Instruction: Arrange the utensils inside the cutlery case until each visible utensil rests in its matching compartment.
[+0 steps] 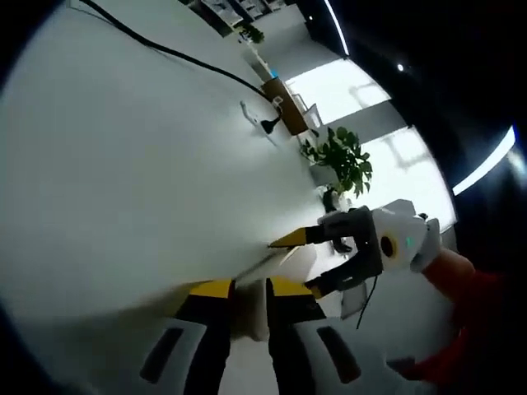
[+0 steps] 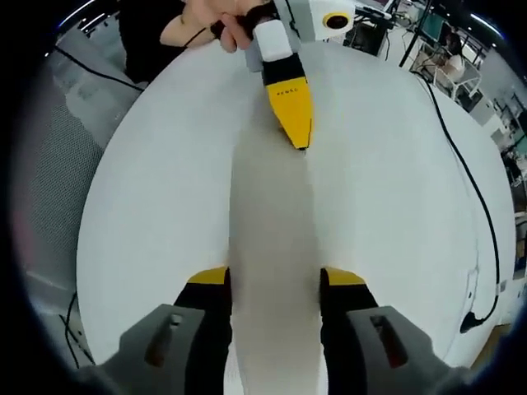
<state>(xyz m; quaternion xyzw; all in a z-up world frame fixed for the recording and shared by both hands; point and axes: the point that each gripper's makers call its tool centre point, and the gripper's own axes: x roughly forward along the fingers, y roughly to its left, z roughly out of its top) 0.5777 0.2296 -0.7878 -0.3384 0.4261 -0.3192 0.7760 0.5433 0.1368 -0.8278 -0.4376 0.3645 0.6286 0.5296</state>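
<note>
The step in hand looks like an early one: handling the long, pale grey-white flat cutlery case itself, before any sorting. No utensil or open compartment can be made out, so the arranging appears not yet begun.

In the right gripper view the case lies lengthwise on the round white worktop, running from between the right claw to the left claw at its far end. A person's hand grips the left tool beyond that.

The left claw is clenched on the far end of the case, its yellow tips drawn together. In its own view the left claw is nearly closed, with a sliver of the white case pinched between the jaws.

The right claw stands wide, one jaw along each long side of the case. Whether they press on it or only flank it cannot be told. Seen from the left gripper view, the right claw is likewise spread well apart.

The next move probably calls for one claw to steady the case while the other frees the lid or sets the case flat, keeping it on the worktop and away from the edge.
</note>
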